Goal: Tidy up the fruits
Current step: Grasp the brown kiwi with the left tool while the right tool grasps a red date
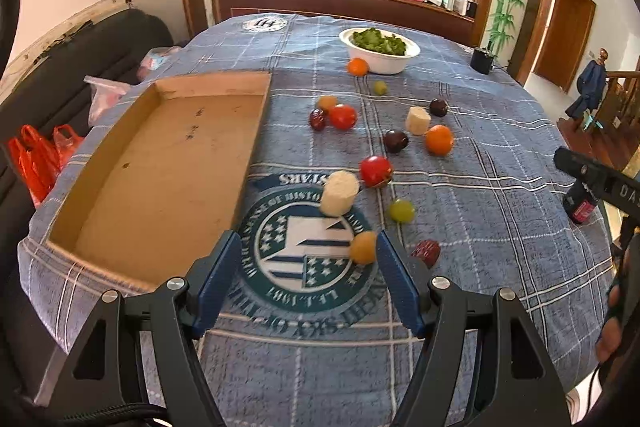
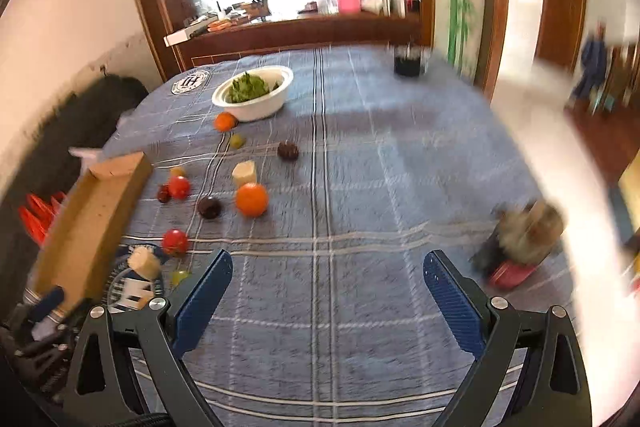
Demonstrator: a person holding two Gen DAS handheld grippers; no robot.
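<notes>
Several fruits lie loose on the blue checked tablecloth: a large orange (image 1: 439, 139) (image 2: 251, 199), red tomatoes (image 1: 375, 171) (image 1: 342, 116), dark plums (image 1: 395, 141), green grapes (image 1: 401, 210), a red date (image 1: 427, 252) and pale cut pieces (image 1: 339, 192). A shallow cardboard tray (image 1: 168, 163) lies empty at the left. My left gripper (image 1: 308, 247) is open above the cloth's round emblem, with a small yellow fruit (image 1: 363, 247) just inside its right finger. My right gripper (image 2: 326, 267) is open and empty over bare cloth, right of the fruits.
A white bowl of greens (image 1: 379, 50) (image 2: 253, 94) stands at the far side beside a small orange (image 1: 357, 66). A dark cup (image 2: 408, 61) sits at the far right edge. A dark bottle (image 1: 580, 203) stands at the right edge. Red bags (image 1: 36, 163) lie beside the table.
</notes>
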